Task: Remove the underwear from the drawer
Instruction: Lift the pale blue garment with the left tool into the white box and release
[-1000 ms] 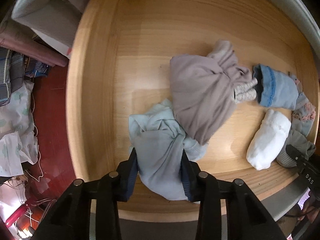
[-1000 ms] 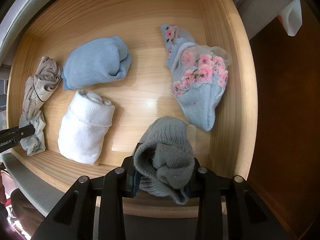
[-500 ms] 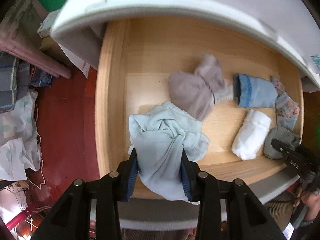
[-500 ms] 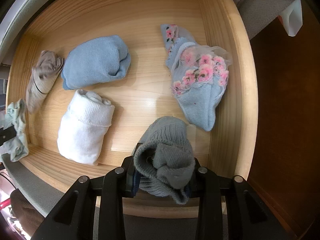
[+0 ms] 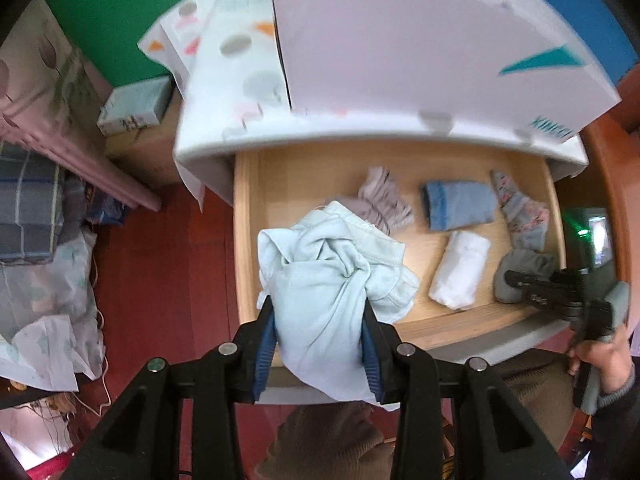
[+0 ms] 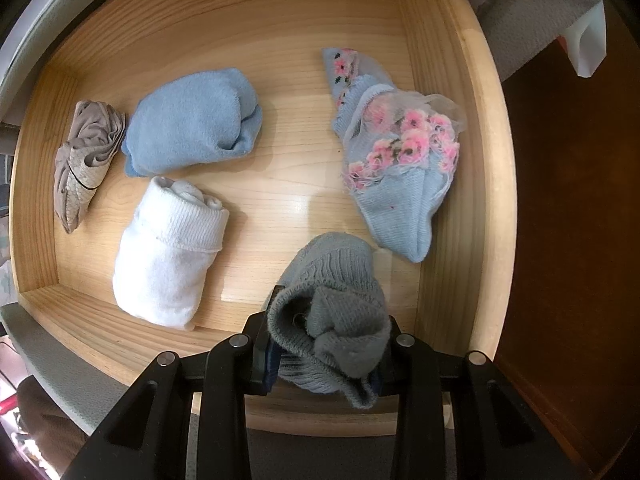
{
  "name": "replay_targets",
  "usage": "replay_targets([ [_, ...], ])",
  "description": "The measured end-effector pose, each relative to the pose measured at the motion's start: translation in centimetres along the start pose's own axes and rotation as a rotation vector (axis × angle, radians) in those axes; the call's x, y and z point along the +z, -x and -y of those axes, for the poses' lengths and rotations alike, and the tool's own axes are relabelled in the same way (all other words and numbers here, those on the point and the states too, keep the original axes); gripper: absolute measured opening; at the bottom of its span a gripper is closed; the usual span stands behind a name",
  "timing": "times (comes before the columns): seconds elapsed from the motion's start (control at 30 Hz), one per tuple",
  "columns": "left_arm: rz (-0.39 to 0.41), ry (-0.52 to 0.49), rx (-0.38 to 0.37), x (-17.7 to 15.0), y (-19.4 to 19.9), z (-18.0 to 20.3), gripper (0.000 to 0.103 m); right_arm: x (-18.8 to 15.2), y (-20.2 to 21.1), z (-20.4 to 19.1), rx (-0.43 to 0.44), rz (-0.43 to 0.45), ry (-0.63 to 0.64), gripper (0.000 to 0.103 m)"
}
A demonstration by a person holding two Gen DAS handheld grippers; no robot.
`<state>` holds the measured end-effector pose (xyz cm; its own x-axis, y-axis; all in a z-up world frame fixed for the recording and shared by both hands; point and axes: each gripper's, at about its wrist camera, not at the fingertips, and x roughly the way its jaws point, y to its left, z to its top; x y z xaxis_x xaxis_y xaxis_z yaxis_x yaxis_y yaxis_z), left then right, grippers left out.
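Left claw (image 5: 320,344) clenched on pale-blue underwear (image 5: 332,276); the bundle hangs between its blue pads, held above the front rail of the drawer (image 5: 460,330), upper folds overlapping the drawer's left-front area in view

Right claw (image 6: 326,344) clenched on grey sock (image 6: 332,312) at the drawer's front-right corner; the sock's far end rests on the drawer floor. From the left wrist view this claw (image 5: 536,292) shows at the drawer's right front, a hand (image 5: 604,360) on its grip

Drawer contents, front to back:
- white sock roll (image 6: 168,256), front-centre, left of the grey sock
- floral sock (image 6: 400,168), along the right wall, just behind the grey sock
- blue sock roll (image 6: 192,120), behind the white roll, nearly touching it
- beige garment (image 6: 86,160), left of the blue roll, touching it, crumpled

White cabinet top (image 5: 400,60) overhangs the drawer's back edge, blurred

Red floor (image 5: 168,280) left of the drawer
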<state>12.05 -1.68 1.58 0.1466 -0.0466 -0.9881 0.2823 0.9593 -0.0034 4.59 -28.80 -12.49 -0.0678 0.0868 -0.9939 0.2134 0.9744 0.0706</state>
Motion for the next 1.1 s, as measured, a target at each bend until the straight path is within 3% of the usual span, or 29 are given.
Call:
replay_targets([
  [0.43,0.291,0.023,-0.027,3.4,14.2,-2.3,0.038,0.2,0.0,-0.7,-0.038,0.000,0.030,0.032],
  [0.57,0.435,0.027,-0.003,5.8,17.4,-1.9,0.038,0.2,0.0,-0.6,-0.039,-0.001,0.030,0.032],
  [0.77,0.529,0.005,0.003,9.8,17.6,-0.2,0.038,0.3,0.0,-0.7,-0.049,-0.001,0.039,0.032],
  [1.1,0.501,-0.071,0.046,14.9,11.5,3.6,0.038,0.2,-0.1,-1.4,-0.063,0.000,0.055,0.032],
])
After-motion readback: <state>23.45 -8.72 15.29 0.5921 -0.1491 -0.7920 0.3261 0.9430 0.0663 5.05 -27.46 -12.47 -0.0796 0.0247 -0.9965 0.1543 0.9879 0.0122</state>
